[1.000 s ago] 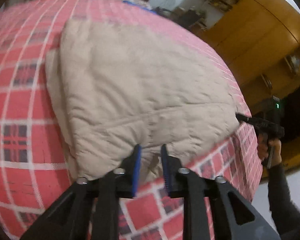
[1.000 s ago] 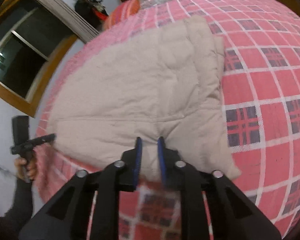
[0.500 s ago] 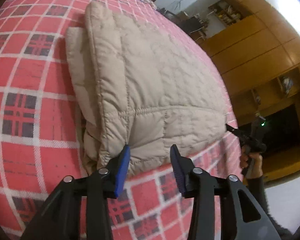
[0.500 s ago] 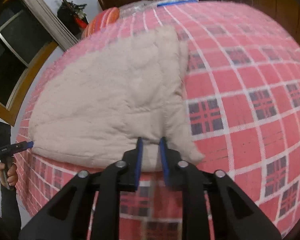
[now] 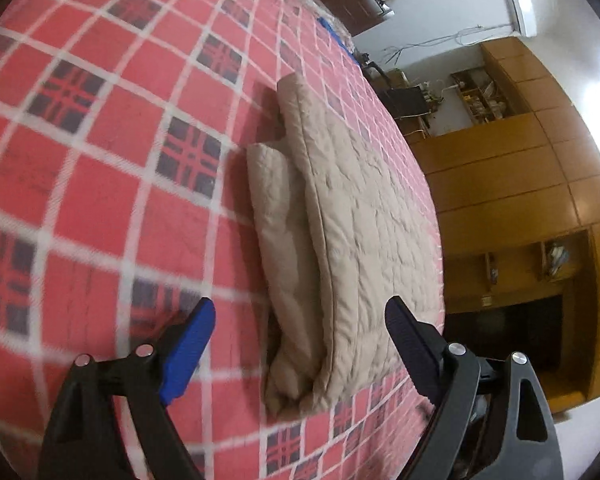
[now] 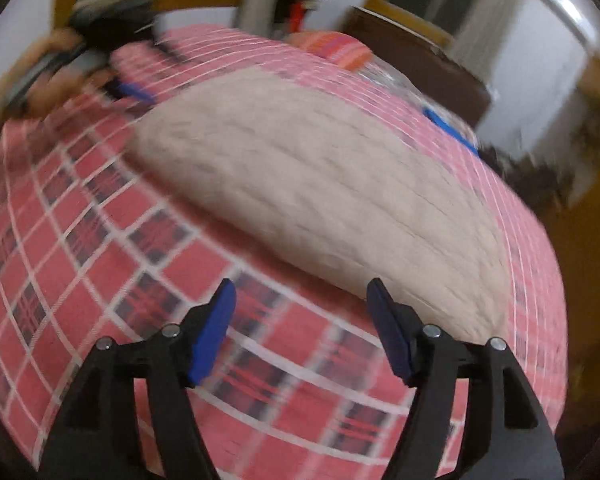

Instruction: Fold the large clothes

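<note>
A beige quilted jacket (image 5: 356, 232) lies folded in layers on the red plaid bedspread (image 5: 100, 152). My left gripper (image 5: 300, 332) is open, its blue-padded fingers standing apart just short of the jacket's near corner, nothing between them. In the blurred right wrist view the same jacket (image 6: 324, 184) stretches across the bed. My right gripper (image 6: 302, 316) is open too, hovering over the plaid sheet (image 6: 100, 248) just before the jacket's edge. The other gripper, held in a hand (image 6: 56, 76), shows at the upper left of that view.
Wooden cabinets (image 5: 520, 200) and shelves stand to the right of the bed. A striped orange pillow (image 6: 336, 48) and a blue item (image 6: 448, 124) lie at the far end. A dark headboard (image 6: 416, 64) and windows are behind.
Both grippers have opened and let go of the jacket's edge. Both have pulled back and swung round, the left now looking along the jacket's side. The jacket rests flat on the bed.
</note>
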`<state>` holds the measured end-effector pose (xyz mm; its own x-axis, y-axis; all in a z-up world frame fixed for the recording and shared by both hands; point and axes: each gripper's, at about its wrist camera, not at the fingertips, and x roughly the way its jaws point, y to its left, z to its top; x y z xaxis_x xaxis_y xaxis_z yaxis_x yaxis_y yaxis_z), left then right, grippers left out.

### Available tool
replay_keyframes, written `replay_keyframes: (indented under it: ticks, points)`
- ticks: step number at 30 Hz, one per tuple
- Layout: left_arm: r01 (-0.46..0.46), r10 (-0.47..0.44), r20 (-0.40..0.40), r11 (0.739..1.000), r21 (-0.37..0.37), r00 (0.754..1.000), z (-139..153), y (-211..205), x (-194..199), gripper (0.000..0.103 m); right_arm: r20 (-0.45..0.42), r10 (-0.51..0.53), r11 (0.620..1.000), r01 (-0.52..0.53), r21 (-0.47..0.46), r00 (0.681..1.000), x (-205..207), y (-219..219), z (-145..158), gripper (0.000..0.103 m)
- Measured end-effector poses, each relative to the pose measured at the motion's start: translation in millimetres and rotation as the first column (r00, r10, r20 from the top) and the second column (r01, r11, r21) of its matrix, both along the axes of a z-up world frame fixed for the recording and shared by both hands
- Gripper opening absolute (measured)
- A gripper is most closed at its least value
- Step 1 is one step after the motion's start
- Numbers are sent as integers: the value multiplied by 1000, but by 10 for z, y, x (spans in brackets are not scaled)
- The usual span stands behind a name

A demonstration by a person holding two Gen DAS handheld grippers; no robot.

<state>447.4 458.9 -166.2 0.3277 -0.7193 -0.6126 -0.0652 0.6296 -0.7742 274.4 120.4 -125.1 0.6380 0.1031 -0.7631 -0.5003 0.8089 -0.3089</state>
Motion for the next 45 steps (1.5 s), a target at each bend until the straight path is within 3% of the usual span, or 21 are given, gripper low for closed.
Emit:
replay_keyframes:
  ticks: [5, 15, 21, 33, 36, 41, 45]
  points:
    - [-11, 10, -15, 1000, -14, 1000, -103, -130, 264, 87, 24, 67, 996, -65, -62, 997, 15, 460, -129, 69]
    - [13, -13, -42, 1000, -3, 999, -158, -343, 748, 87, 152, 170, 960, -129, -247, 974, 173, 1104, -374, 73]
    - [40, -40, -39, 999, 3, 998, -173, -381, 889, 87, 208, 227, 924, -143, -354, 951, 250, 1359, -549, 73]
    - [50, -48, -51, 998, 32, 998, -151, -481, 1055, 84, 265, 301, 873, -153, -464, 916, 526, 1803, -740, 73]
    - [40, -37, -63, 998, 41, 997, -158, -485, 1105, 78, 278, 318, 862, -153, -484, 906, 538, 1886, -717, 73]
    - [35, -29, -89, 998, 58, 996, -205, -444, 1112, 61, 304, 342, 848, -153, -507, 889, 457, 2024, -741, 73]
    - [34, -28, -102, 998, 57, 994, -229, -403, 1097, 46, 281, 333, 856, -163, -491, 900, 477, 2088, -753, 55]
